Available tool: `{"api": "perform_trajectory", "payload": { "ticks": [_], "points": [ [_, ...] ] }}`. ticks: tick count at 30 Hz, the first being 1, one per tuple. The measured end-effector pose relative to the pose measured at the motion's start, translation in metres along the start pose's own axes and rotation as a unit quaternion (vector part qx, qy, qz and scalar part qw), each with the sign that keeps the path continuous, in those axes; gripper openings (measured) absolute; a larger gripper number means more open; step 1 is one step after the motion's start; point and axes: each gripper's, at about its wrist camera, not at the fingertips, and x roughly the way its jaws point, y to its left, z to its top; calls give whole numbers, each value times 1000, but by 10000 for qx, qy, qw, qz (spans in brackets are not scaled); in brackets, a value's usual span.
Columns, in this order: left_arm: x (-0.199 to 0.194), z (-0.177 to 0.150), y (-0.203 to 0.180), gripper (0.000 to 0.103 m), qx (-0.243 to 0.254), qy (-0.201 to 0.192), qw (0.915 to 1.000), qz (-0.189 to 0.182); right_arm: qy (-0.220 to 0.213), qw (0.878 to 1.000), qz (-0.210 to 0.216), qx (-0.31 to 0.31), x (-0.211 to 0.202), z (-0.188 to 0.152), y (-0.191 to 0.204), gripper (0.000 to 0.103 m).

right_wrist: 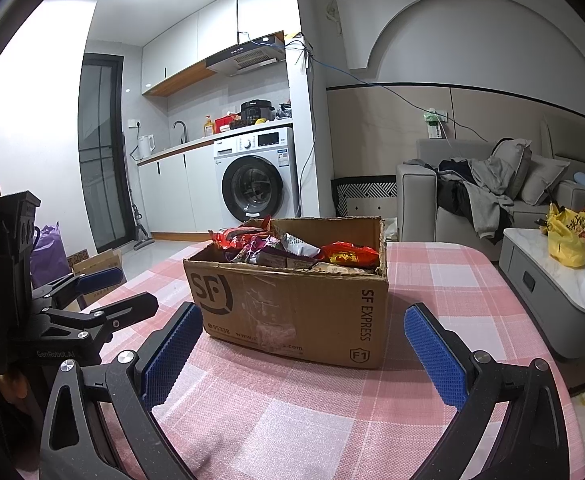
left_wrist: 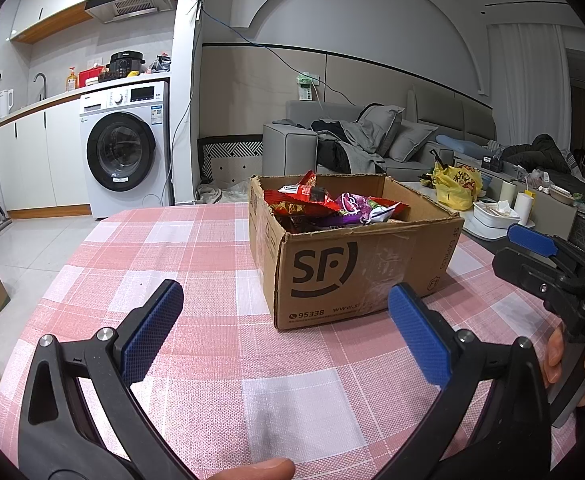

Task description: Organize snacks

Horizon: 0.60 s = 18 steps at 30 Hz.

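Now my left hand-held gripper (left_wrist: 284, 322) and right hand-held gripper (right_wrist: 302, 344) both gape, released, just before the box (right_wrist: 292, 304) of snacks (left_wrist: 332, 202) on the worktop (left_wrist: 180, 240).

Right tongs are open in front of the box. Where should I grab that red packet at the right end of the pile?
Probably take the red packet from above, across its short width near the middle. It lies flat on top of the pile in the box, its upper face exposed, and the right tongs are open and empty.
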Motion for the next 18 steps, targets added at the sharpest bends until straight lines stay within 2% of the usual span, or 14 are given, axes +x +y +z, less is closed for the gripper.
{"api": "perform_trajectory", "payload": {
  "ticks": [18],
  "points": [
    [0,-1,0,102,8,-20,10000,-11,3,10000,0,-2,0,0,0,103]
  ]
}}
